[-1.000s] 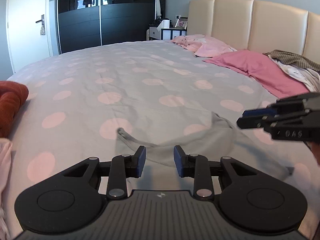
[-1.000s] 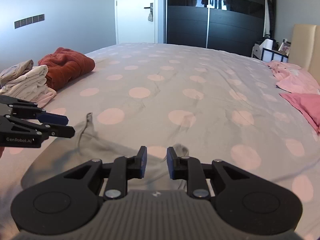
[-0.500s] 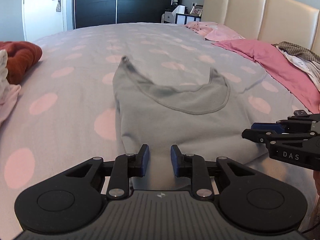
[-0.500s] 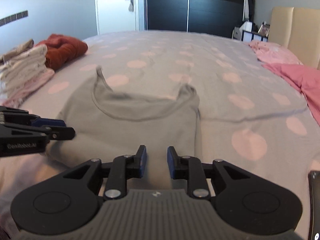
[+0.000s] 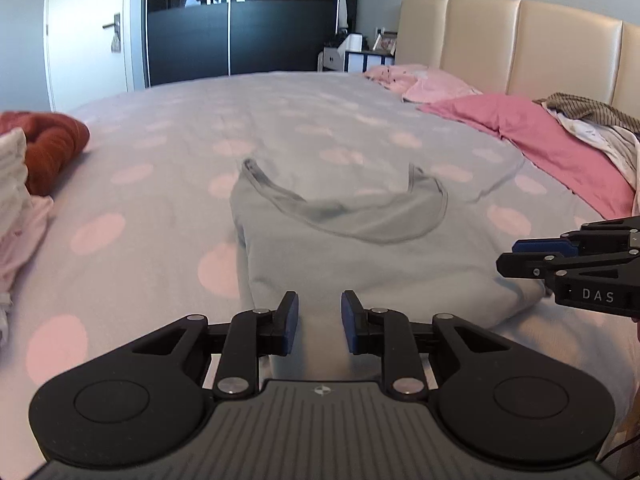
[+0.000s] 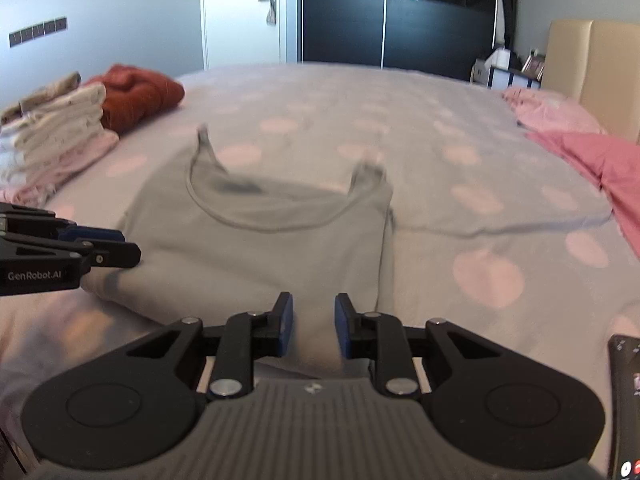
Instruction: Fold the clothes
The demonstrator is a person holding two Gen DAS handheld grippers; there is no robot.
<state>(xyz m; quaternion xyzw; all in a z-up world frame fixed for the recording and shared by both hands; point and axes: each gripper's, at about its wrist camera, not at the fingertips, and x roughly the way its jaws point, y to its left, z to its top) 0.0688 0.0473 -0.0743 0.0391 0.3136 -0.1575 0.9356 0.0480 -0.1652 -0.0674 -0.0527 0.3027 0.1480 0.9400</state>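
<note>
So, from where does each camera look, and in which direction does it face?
Left wrist: sits behind the left gripper, looks across the bed at the grey tank top and headboard; the right gripper enters from the right.
Right wrist: sits behind the right gripper, looks toward the wardrobe; the left gripper enters from the left.
Both share the tank top, red sweater and wardrobe.
</note>
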